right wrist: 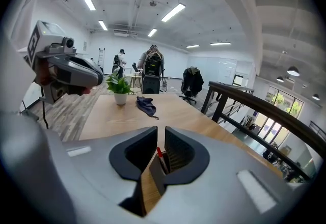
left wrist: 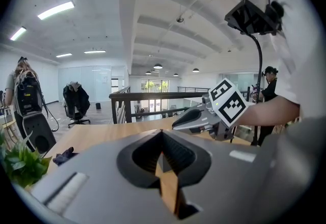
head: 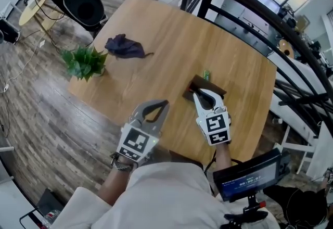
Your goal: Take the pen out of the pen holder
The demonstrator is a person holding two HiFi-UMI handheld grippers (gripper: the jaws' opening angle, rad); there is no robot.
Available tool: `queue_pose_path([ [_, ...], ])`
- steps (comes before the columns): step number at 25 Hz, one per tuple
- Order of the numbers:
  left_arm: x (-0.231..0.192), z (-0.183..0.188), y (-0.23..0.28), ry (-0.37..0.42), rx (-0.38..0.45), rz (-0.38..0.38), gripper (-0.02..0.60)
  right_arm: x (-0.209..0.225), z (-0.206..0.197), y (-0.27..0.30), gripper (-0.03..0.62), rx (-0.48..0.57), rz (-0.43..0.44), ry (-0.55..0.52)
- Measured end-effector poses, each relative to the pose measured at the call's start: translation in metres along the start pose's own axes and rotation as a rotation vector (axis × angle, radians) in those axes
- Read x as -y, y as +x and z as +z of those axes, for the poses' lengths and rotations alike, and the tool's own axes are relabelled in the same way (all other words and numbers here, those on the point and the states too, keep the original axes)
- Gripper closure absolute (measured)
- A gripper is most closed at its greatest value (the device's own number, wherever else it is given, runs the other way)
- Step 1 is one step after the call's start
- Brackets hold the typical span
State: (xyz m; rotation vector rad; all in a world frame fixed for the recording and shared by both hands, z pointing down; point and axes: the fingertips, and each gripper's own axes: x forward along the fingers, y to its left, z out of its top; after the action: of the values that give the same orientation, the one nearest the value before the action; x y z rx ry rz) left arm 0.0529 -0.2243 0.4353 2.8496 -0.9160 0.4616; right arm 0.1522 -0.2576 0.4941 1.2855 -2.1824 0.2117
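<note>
pen (right wrist: 159,153) shows only as a red tip, seen down through the right tool (right wrist: 161,134), whose jaws stand a thin slit apart with nothing clamped between them. the tip leans near the right-hand jaw, poking up from the dark pen holder (head: 207,89) that sits right under this tool's tips. from above, the tool's nose lies over the near edge of the holder; whether it touches it, i cannot tell. the left tool (left wrist: 162,134) has its jaws closed tip to tip and grips nothing, with only bare wood showing through the opening behind them. it hangs over the near part of the counter (head: 171,30), beside the right tool and apart from the holder. a small green item (head: 206,74) sits just past the holder. farther off, a crumpled dark cloth (head: 124,47) lies on the wood, and a leafy plant (head: 85,62) stands at the counter's far left edge.
</note>
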Motion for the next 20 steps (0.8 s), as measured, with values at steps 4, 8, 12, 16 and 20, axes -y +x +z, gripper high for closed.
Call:
queue_pose_path([
  [4,-0.003,-0.005,-0.001,-0.011,-0.014,0.014,0.583,0.000,-0.008,0.011,0.540,-0.035,0.007,-0.026],
  [8,-0.006,-0.005,0.000,-0.014,-0.020,0.023,0.583,0.001,-0.011,0.021,0.536,-0.060,0.016,-0.041],
  [12,-0.009,-0.009,0.000,-0.021,-0.029,0.028,0.583,0.001,-0.015,0.029,0.534,-0.086,0.019,-0.064],
  [16,-0.010,-0.013,0.004,-0.032,-0.037,0.026,0.583,0.003,-0.023,0.035,0.534,-0.111,0.022,-0.076],
  [20,-0.008,-0.012,0.007,-0.041,-0.041,0.018,0.583,0.003,-0.034,0.041,0.533,-0.154,0.026,-0.094],
])
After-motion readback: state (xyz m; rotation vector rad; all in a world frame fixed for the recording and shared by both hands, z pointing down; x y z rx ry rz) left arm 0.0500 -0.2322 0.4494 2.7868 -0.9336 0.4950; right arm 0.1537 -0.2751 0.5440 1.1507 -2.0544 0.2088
